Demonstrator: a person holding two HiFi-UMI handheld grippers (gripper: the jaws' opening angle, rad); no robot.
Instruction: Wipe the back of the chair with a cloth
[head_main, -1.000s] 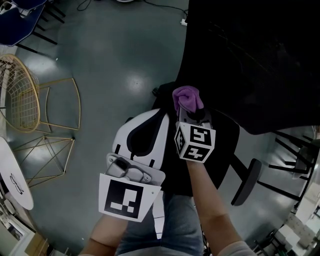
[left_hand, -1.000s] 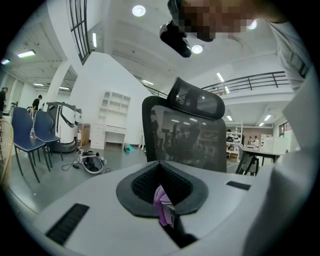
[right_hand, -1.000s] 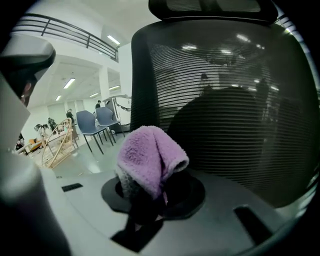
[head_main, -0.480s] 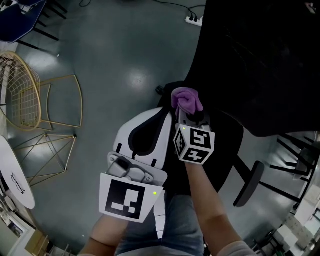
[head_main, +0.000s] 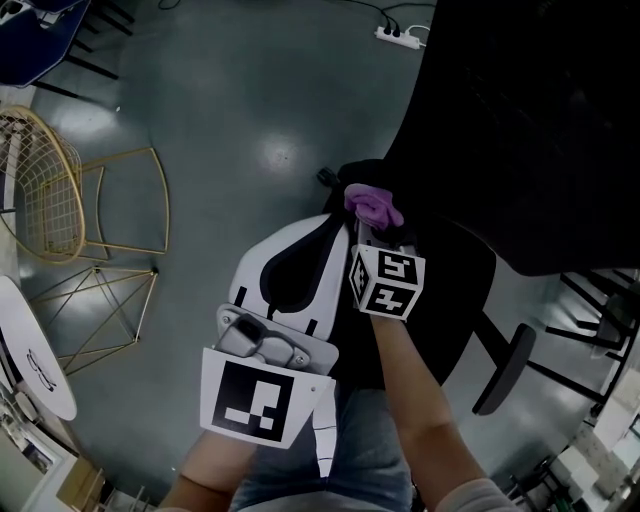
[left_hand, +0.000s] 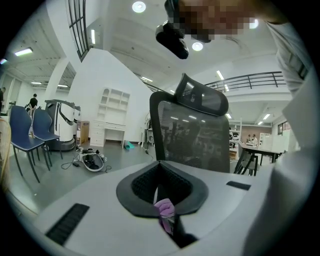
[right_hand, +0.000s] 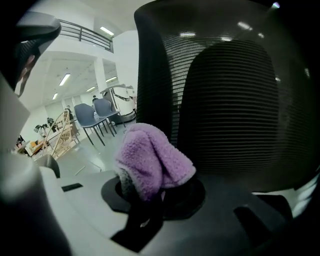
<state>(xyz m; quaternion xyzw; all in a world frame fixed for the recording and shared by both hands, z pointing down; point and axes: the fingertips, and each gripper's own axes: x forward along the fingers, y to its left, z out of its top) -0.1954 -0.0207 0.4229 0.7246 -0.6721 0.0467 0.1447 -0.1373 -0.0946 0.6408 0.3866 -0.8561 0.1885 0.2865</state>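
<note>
Holds the left claw (left_hand: 165, 214) pressed together, with a small purple bit at its tips, too small to identify. Faces the chair (left_hand: 199, 134) from there, with the mesh back upright ahead of that claw and apart from it, and the headrest above.

Pinches a fluffy purple cloth (right_hand: 151, 159) in the right claw (right_hand: 144, 187), bunched over the tips and hiding them. Brings the cloth right up to the dark ribbed back just beyond that claw; cannot tell whether touching or just short. Looks like the wiping stroke itself, or the moment before contact.

Risks from here:
- Could drag the hard claw body along the mesh instead of the cloth, with little fabric reaching past the tips.
- Could lose the cloth through the pile snagging in the mesh, with the pinch biting only a fold.
- Could push the chair away or swing it round under pressure, with no steadying from the left claw.
- Could leave most of the back unwiped by covering only one narrow strip.
</note>
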